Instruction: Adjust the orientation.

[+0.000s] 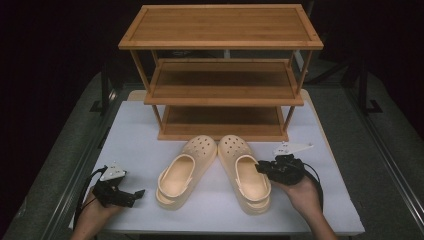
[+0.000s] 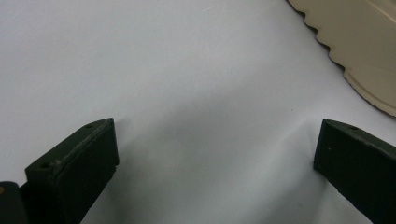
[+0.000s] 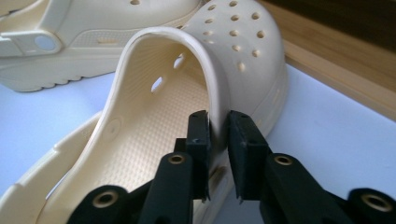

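Pinching the right clog's (image 3: 187, 93) side wall, your right hand-held gripper (image 3: 218, 140) sits at its 3 o'clock — your left hand-held gripper (image 2: 215, 154) gapes wide, empty, on the surface (image 2: 163, 70).

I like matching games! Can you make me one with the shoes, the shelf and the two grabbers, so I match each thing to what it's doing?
Things:
1. right clog
2. left clog
3. wooden shoe rack
4. left gripper

States:
A. open over the bare white table
B. standing at the back, shelves bare
C. rim pinched by the right gripper
D. lying on the table, ungripped

Pairs: 1-C, 2-D, 3-B, 4-A
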`<state>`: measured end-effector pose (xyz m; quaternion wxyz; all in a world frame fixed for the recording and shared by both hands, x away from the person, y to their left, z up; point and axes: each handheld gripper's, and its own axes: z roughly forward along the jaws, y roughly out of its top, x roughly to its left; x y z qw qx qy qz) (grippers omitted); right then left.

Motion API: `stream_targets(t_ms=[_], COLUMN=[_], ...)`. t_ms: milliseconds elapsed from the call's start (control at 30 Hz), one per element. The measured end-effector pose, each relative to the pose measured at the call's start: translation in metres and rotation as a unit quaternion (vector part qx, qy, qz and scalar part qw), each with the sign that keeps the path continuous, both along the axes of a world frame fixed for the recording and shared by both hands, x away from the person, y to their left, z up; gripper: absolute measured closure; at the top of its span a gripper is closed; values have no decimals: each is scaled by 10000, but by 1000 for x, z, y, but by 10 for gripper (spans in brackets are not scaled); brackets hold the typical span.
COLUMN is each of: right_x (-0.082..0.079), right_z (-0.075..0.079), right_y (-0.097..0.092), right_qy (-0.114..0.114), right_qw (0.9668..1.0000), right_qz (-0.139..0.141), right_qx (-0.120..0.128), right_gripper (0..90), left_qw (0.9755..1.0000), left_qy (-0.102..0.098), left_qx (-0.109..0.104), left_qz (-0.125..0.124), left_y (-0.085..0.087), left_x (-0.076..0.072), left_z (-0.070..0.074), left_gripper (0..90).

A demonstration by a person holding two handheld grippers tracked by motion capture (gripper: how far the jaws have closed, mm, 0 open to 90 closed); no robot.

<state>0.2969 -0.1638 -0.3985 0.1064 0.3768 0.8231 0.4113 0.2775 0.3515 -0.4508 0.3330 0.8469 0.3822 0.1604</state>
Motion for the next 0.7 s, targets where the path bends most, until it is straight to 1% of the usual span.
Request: stream_targets(t_ms=[200, 300, 433, 533, 600, 633, 700], right_x=[4, 9, 10, 9, 8, 8, 7], right_z=[1, 1, -1, -1, -2, -2, -2], right_y=[-5, -11, -15, -15, -16, -16, -16], right_qy=[-51, -105, -133, -131, -93, -81, -84], right_qw=[9999, 9997, 9998, 9997, 9997, 9997, 9997], right_qz=[-101, -188, -171, -191, -179, -176, -173], right_qx=[-49, -117, -32, 0, 123, 141, 123], right_gripper=[810, 818, 816, 782, 730, 710, 700], left_qw=[10000, 10000, 10000, 10000, 10000, 10000, 10000], left_qy=[2, -1, 3, 1, 1, 1, 3], left_qx=[-2, 0, -4, -1, 2, 2, 4], left_qz=[5, 0, 2, 3, 0, 0, -1], left_y=[0, 0, 0, 0, 0, 0, 0], left_x=[0, 0, 0, 0, 0, 0, 0], left_z=[0, 0, 0, 0, 0, 0, 0], left_gripper=[0, 0, 0, 0, 0, 0, 0])
